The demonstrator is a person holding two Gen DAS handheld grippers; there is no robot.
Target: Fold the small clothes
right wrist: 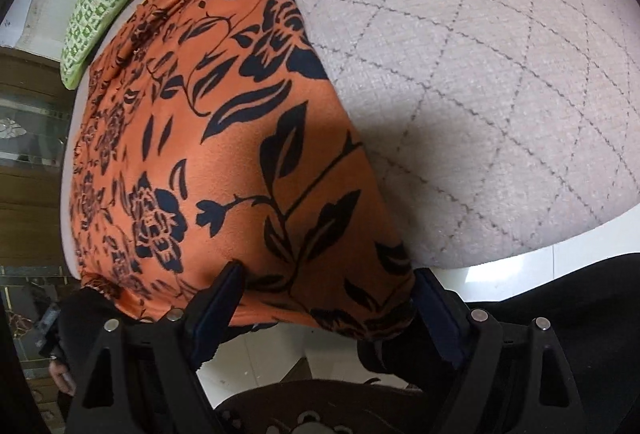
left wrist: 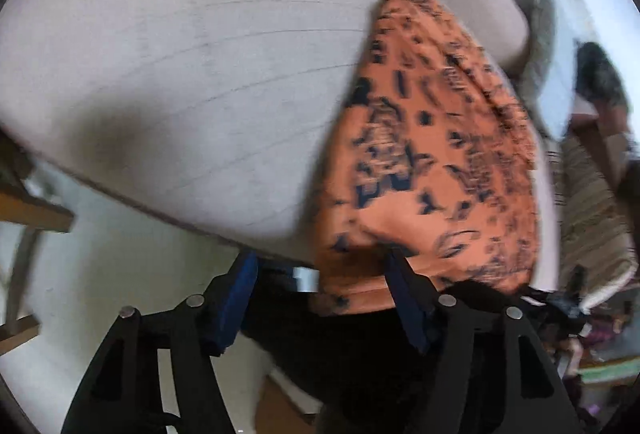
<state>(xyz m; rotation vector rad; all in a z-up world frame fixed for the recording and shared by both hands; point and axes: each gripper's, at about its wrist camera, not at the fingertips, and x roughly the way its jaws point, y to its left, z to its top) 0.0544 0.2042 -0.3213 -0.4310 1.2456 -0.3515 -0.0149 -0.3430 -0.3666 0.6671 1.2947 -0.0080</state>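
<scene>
While both grippers pointed down over the near edge of the quilted pale cushion (right wrist: 480, 82), the orange garment with the black floral print (right wrist: 224, 154) lay spread along that surface, its near hem hanging over the edge. Left gripper (left wrist: 324, 298): jaws apart, hem between the blue pads (left wrist: 234, 298), nothing clamped as far as the blurred view showed. Right gripper (right wrist: 332, 318): jaws wide, hem edge draped between them, fabric touching the inner faces but not pinched. A green-and-white patterned cloth (right wrist: 96, 6) sat at the cushion's far end, just beyond the garment.
</scene>
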